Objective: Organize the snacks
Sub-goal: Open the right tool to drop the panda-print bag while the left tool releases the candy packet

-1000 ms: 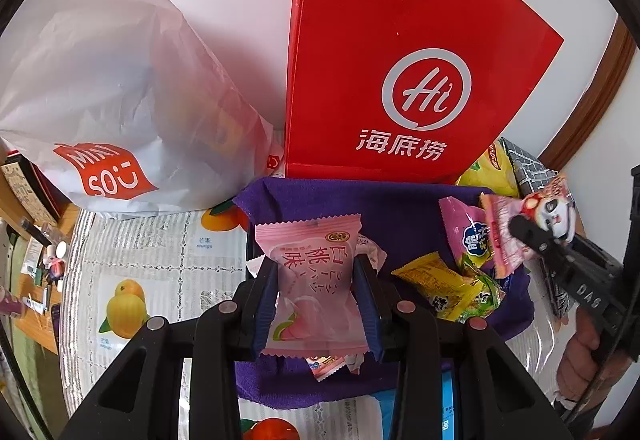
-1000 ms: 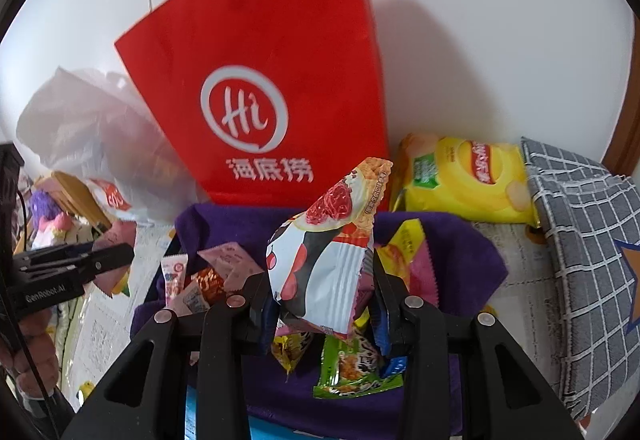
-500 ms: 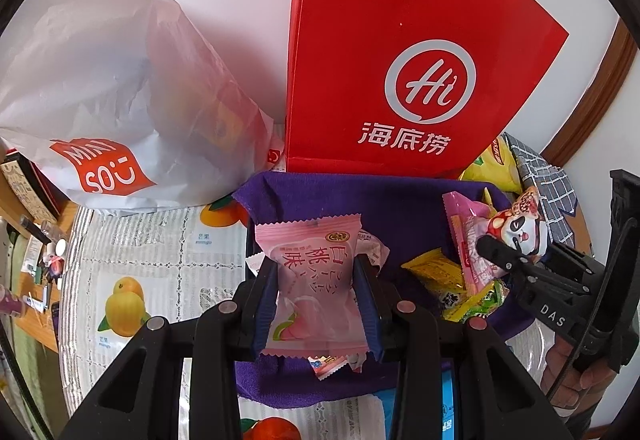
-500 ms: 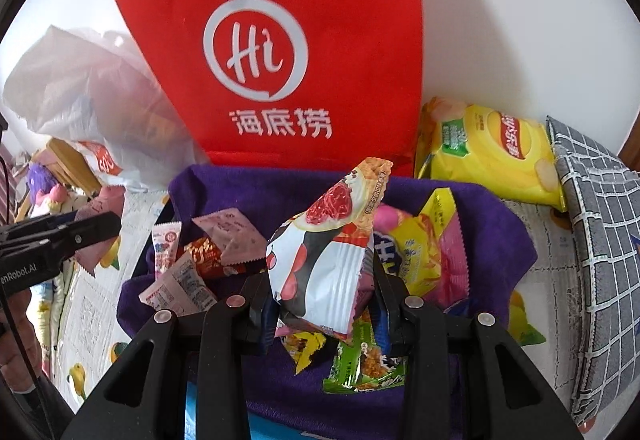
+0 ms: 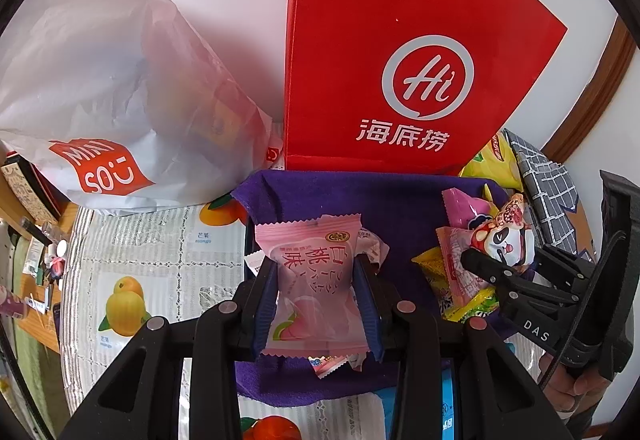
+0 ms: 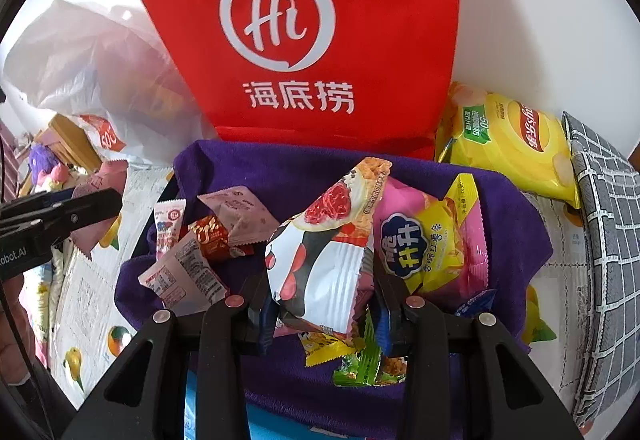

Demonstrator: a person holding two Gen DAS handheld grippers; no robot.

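My left gripper (image 5: 316,300) is shut on a pink peach snack packet (image 5: 312,280) and holds it above the left part of the purple cloth (image 5: 400,208). My right gripper (image 6: 320,296) is shut on a white panda snack packet (image 6: 320,260), low over the pile of snacks on the right of the cloth (image 6: 280,168). In the left wrist view the right gripper (image 5: 516,276) and its panda packet (image 5: 504,240) show at the right. Several small pink and red packets (image 6: 200,240) lie on the cloth's left side; a yellow and pink packet (image 6: 436,244) lies on its right.
A red paper bag (image 5: 400,40) stands against the wall behind the cloth. A white plastic bag (image 5: 100,80) lies to its left. A yellow chip bag (image 6: 508,140) and a grey checked cloth (image 6: 608,240) are to the right. A fruit-print tablecloth (image 5: 140,260) covers the table.
My right gripper has moved forward and down with the panda packet, closer to the snack pile on the cloth. My left gripper has stayed almost still with the pink packet.
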